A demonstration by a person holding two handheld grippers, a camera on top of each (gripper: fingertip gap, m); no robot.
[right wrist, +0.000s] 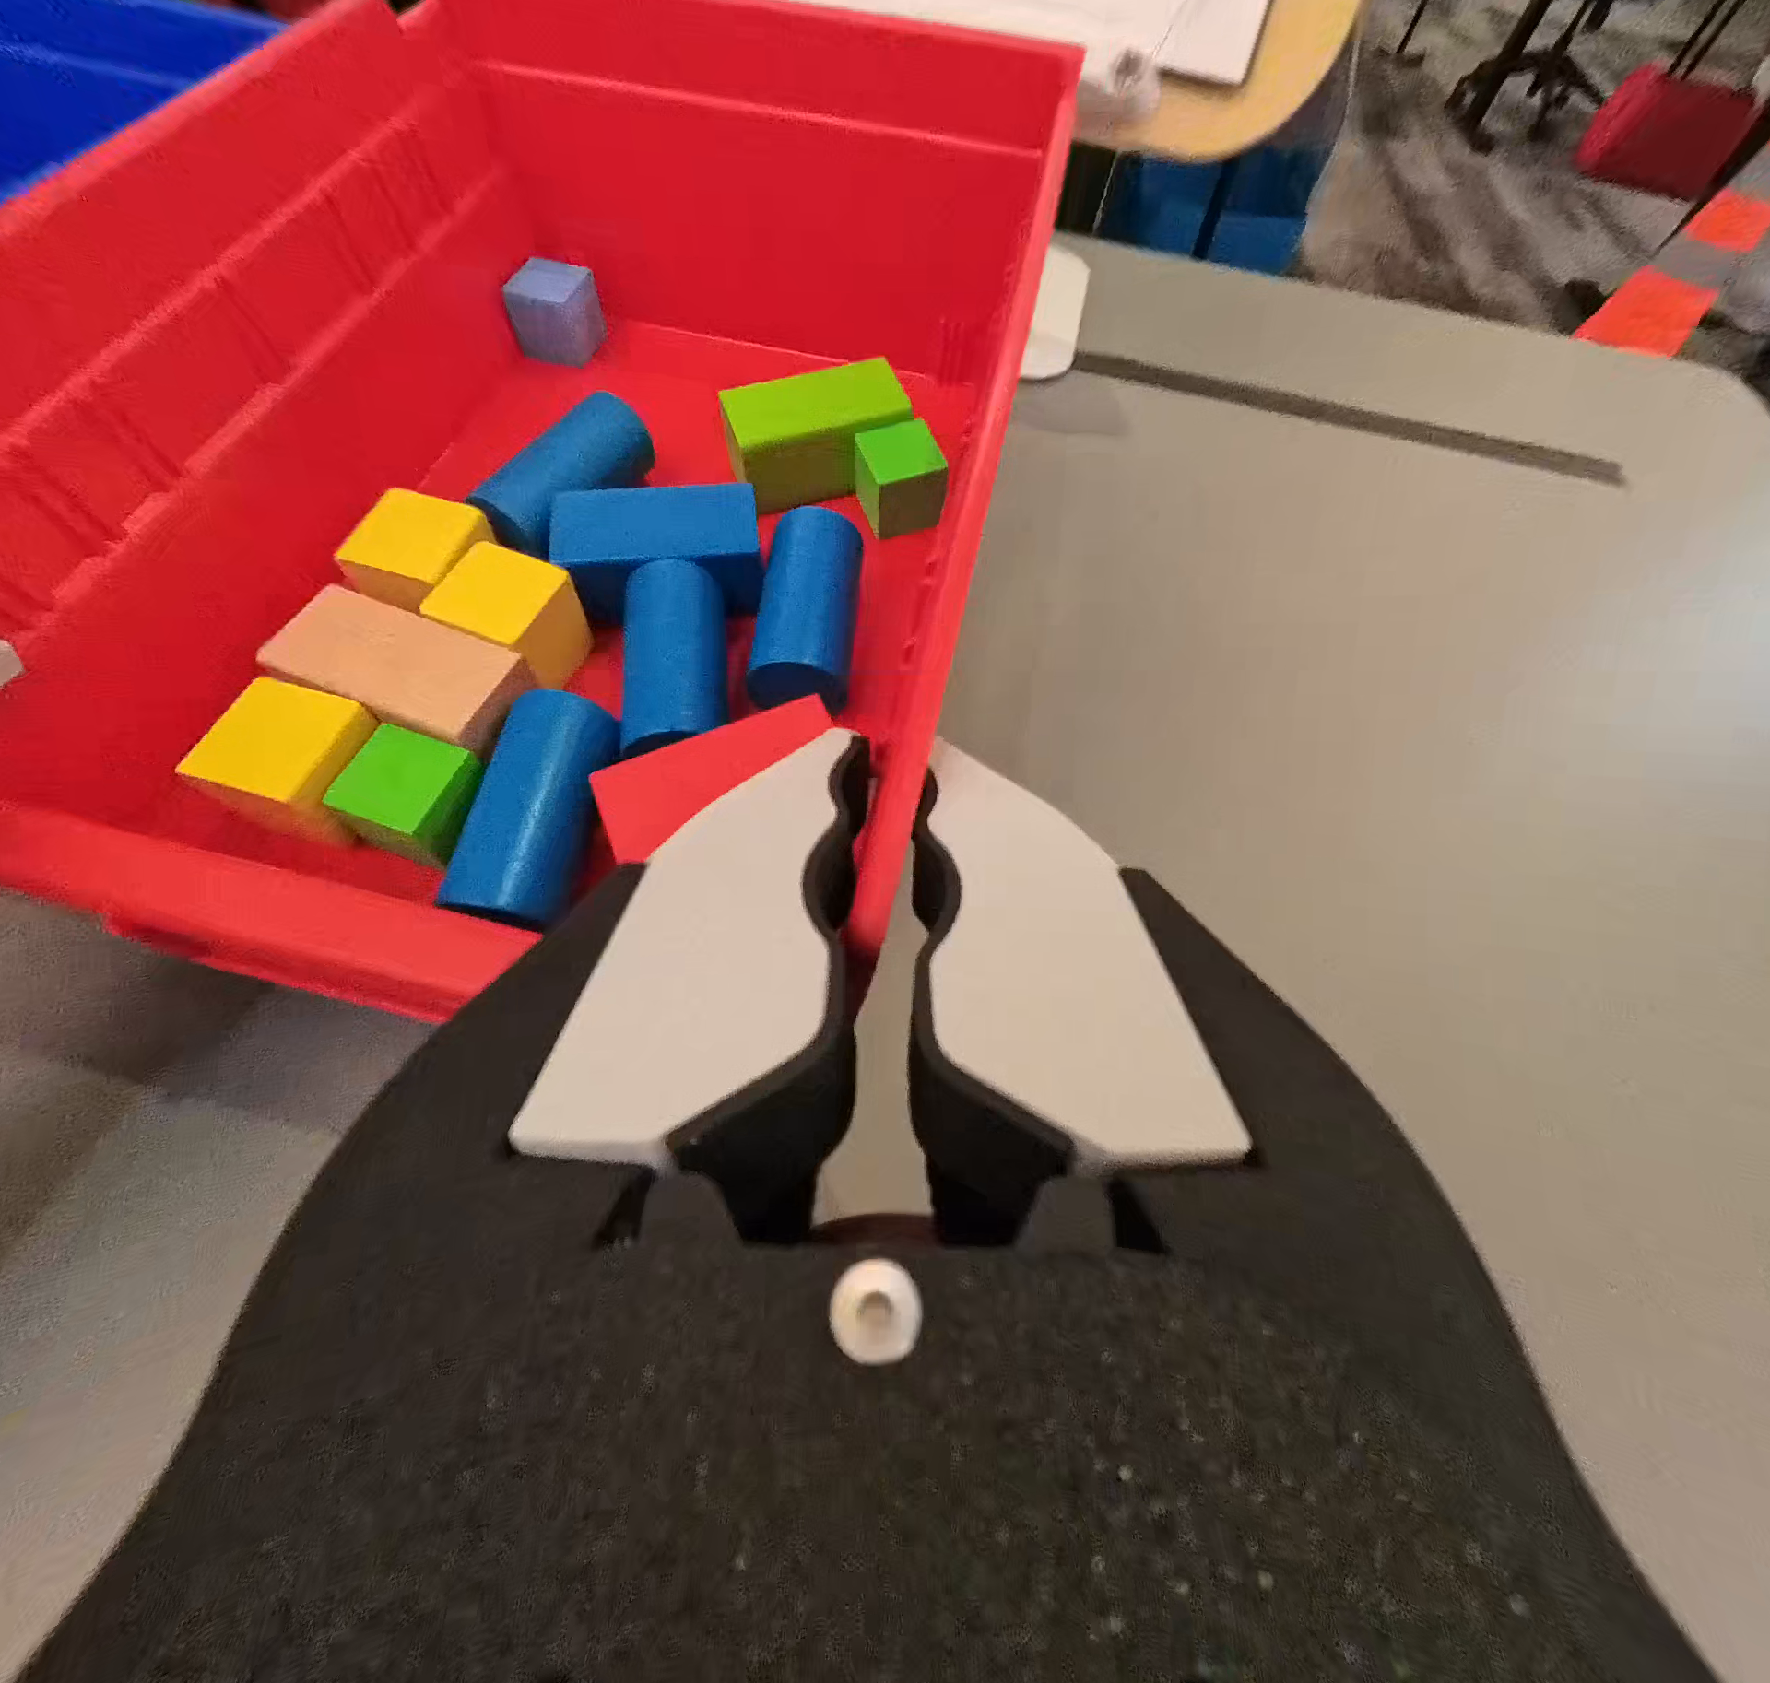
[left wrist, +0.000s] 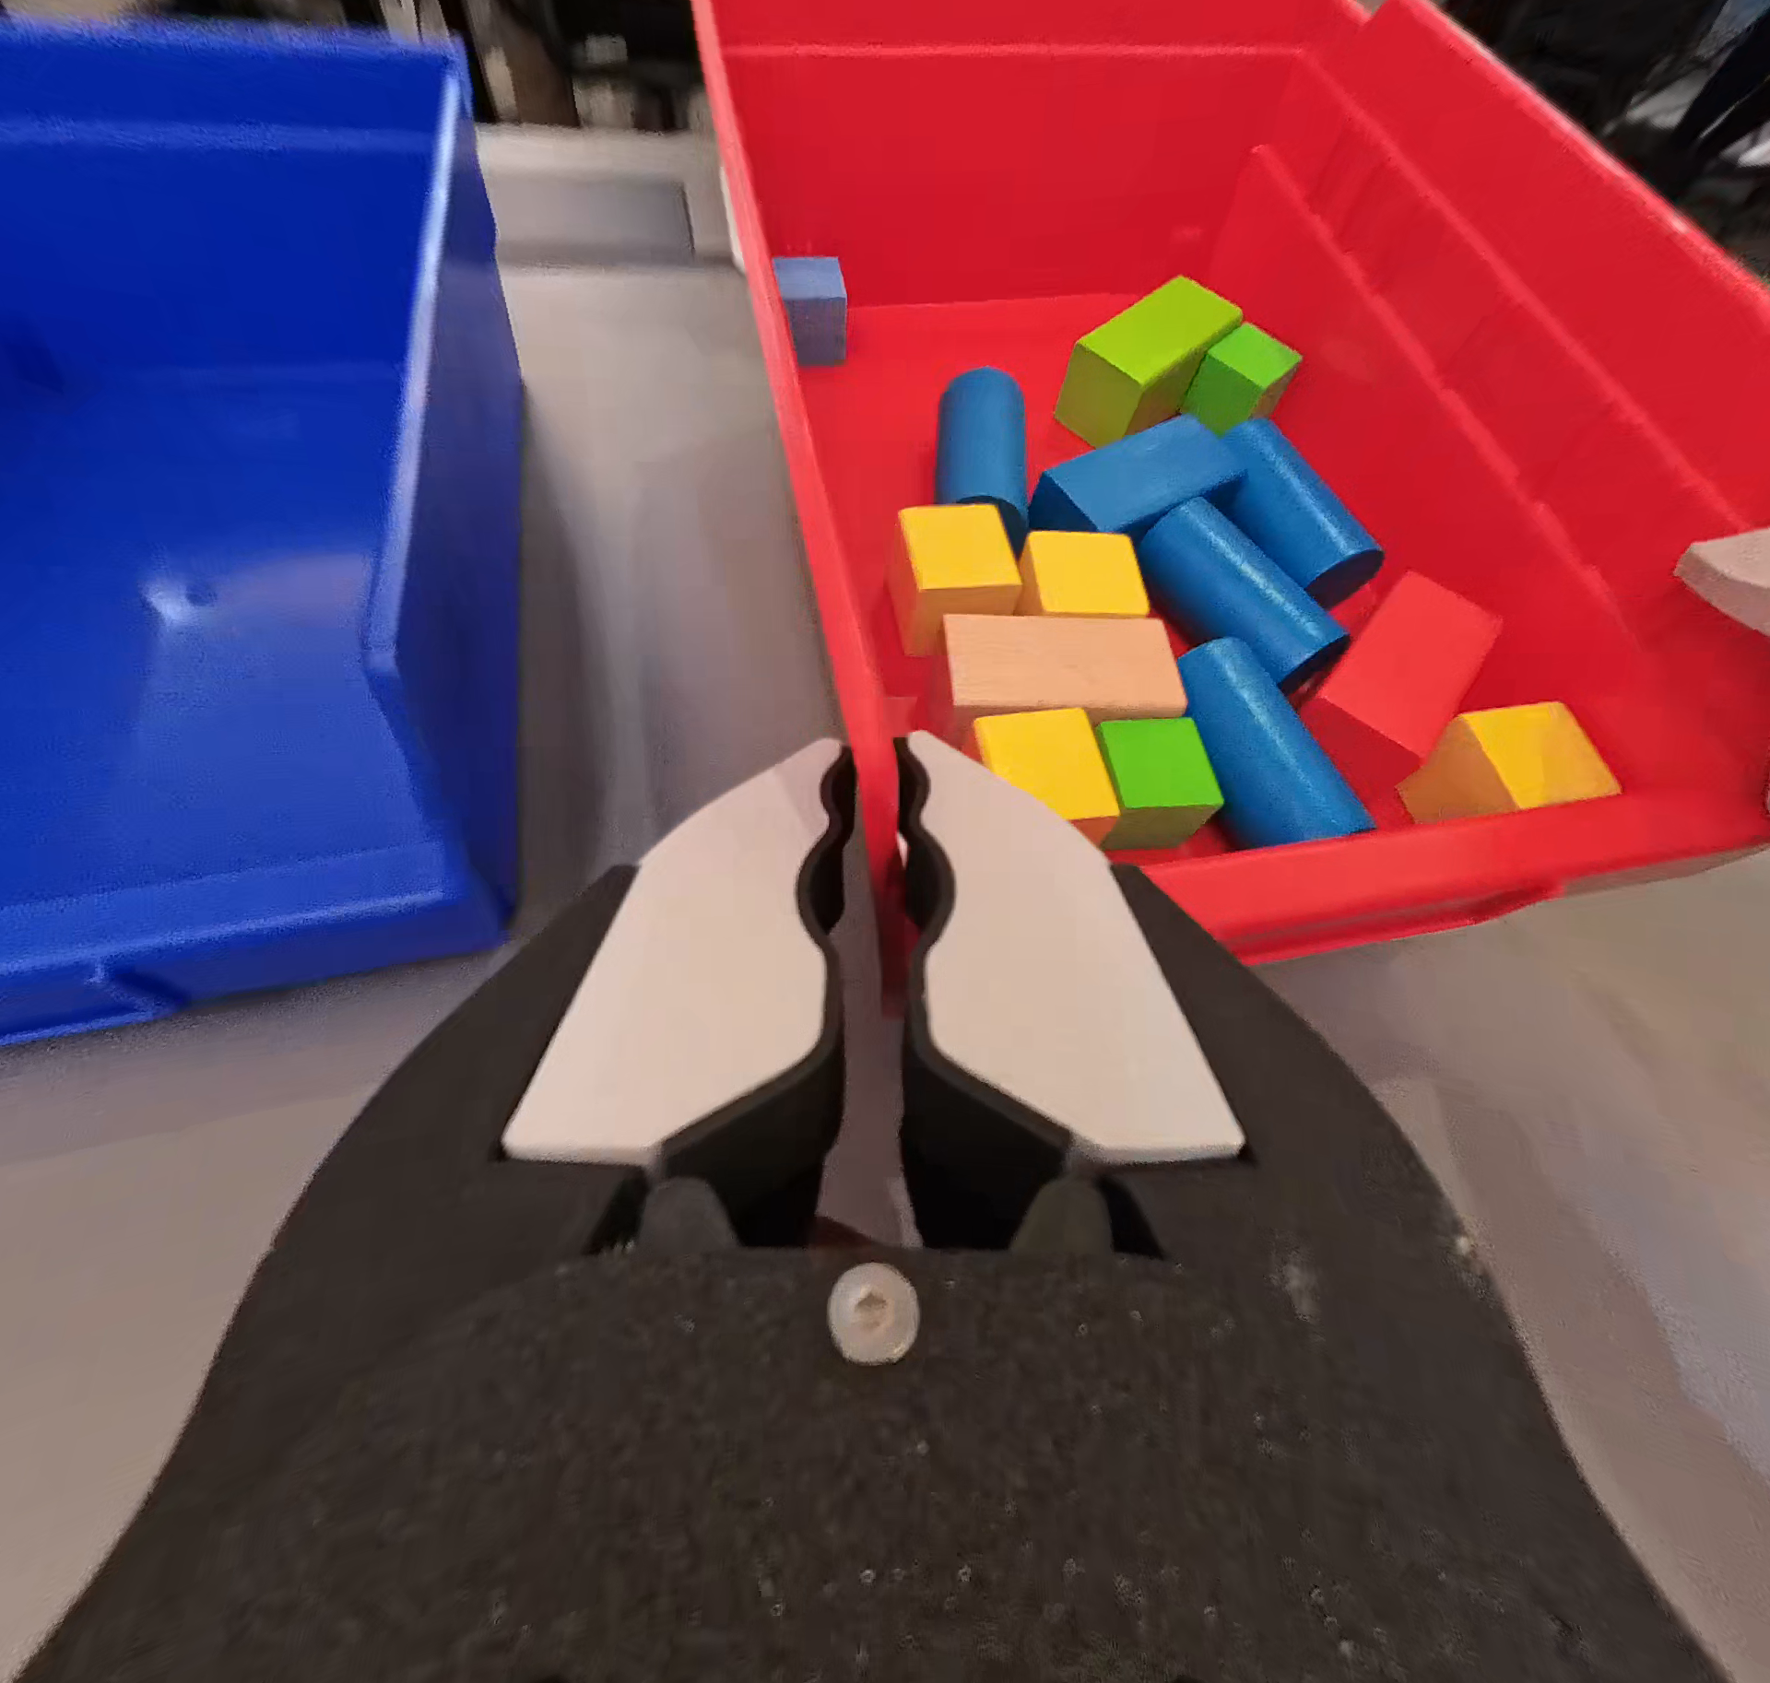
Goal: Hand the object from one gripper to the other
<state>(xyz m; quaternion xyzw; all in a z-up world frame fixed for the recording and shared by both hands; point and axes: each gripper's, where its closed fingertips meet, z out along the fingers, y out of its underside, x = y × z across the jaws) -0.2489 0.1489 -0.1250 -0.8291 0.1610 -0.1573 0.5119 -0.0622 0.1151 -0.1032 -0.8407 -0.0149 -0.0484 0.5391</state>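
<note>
Over the red bin's (right wrist: 287, 900) near edge, both my tongs, left (left wrist: 873, 751) and right (right wrist: 896, 756), are clenched on nothing, the blocks (right wrist: 670, 651) lying ahead inside, red wedge (right wrist: 690, 775) nearest my right.

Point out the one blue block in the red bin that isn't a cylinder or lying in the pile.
It is the small pale blue cube, alone at the far end of the red bin. The other blue blocks lie clustered mid-bin.

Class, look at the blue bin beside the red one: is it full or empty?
Empty, as far as shown. In the left wrist view the blue bin shows only bare floor and walls; all the blocks lie in the red bin.
</note>
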